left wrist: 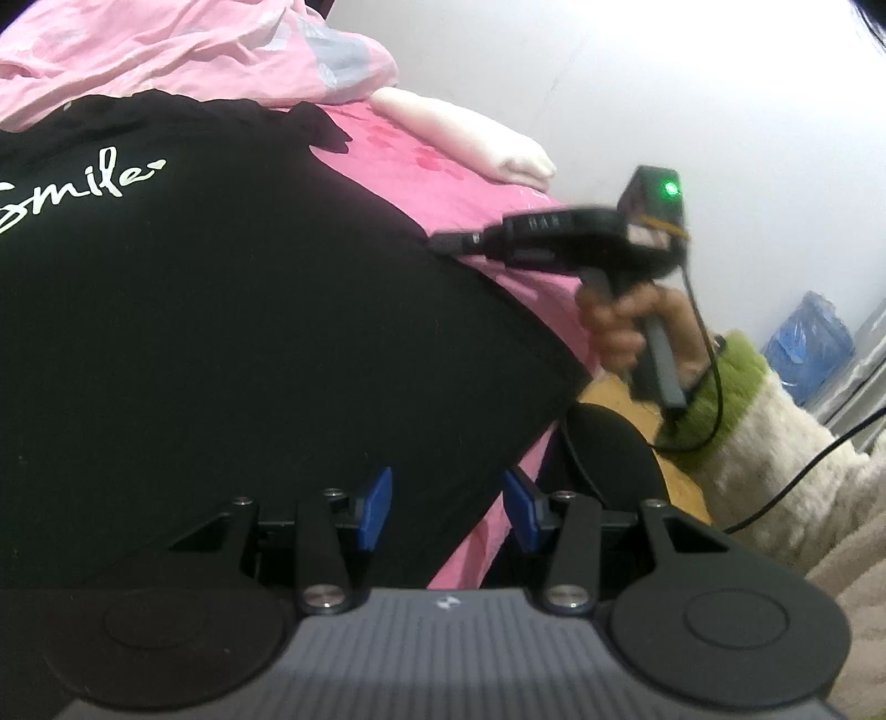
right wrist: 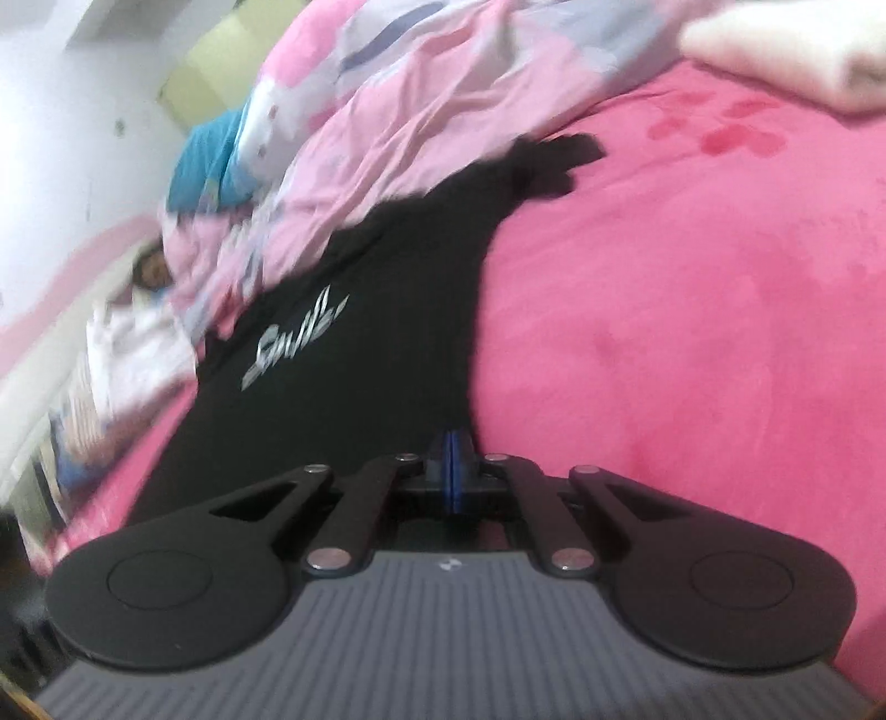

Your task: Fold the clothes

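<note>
Black t-shirt (left wrist: 232, 310) lies spread flat on the pink bedsheet (right wrist: 692, 343), white "Smile" print (left wrist: 83, 191) facing up. Its hem end is toward the near bed edge and its upper end runs away toward the quilt, so the long axis goes from the near edge across the bed. One sleeve (right wrist: 554, 160) sticks out bunched at the far side, touching the quilt edge.

Left gripper (left wrist: 447, 512): blue pads spread apart, jaws released, shirt hem and sheet edge showing in the gap; cannot tell if the pads touch the cloth. Right gripper (right wrist: 453, 465): blue pads pressed together at the shirt's side edge where black meets pink; clenched, but whether fabric is pinched between them is hidden by the pads. In the left view the right gripper (left wrist: 443, 242) reaches in from the side with its tip at the shirt's edge, held by the right hand (left wrist: 637, 332) in a green-cuffed fuzzy sleeve (left wrist: 775, 443), cable trailing.

Around: crumpled pink quilt (left wrist: 183, 50) lies against the shirt's top edge, overlapping it. Folded white towel (left wrist: 470, 135) sits on the sheet past the sleeve, well apart from the shirt. Blue pillow (right wrist: 205, 160) beyond the quilt. Blue bag (left wrist: 808, 343) by the wall.

Right view is motion-blurred; print barely legible there. Shirt's lower left is cut off behind the gripper body.
</note>
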### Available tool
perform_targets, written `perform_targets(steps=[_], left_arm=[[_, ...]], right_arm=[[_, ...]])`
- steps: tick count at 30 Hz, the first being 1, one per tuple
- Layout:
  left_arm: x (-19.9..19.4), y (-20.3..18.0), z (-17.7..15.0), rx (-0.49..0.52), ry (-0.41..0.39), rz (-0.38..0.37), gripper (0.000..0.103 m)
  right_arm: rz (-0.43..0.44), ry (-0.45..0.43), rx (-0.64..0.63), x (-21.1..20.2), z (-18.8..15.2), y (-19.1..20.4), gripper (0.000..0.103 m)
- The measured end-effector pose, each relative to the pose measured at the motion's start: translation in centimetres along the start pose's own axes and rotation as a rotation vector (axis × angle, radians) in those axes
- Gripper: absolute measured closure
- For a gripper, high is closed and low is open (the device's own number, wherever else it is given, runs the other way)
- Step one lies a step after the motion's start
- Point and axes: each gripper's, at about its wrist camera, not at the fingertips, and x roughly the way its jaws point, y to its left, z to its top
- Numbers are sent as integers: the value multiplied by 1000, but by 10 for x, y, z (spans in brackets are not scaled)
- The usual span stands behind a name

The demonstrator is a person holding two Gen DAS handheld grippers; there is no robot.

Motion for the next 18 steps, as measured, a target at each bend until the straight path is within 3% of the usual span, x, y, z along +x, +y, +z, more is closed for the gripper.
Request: perform_targets(steps=[4,8,11,13,15,18], left_arm=[[0,-1,-1,-1,4,-1,57],[-1,-2,-1,-5,4,3,57],[-4,-3,-1,-3,4,7,57],[-6,-3,-2,-3,4,8,57],[-8,-1,-3,-8,1,4,57],[-9,1,-4,-13,-1,-1,57]], right_arm=[[-3,-46,29,-8,10,-8,99],[118,26,-17,11,10,9,99],[77,50,-10,28,12,5,103],[62,6,64,21,13,-12,103],[-9,-44,101,4,11,-24,103],[-47,-76,86,-10,10,-21,99]])
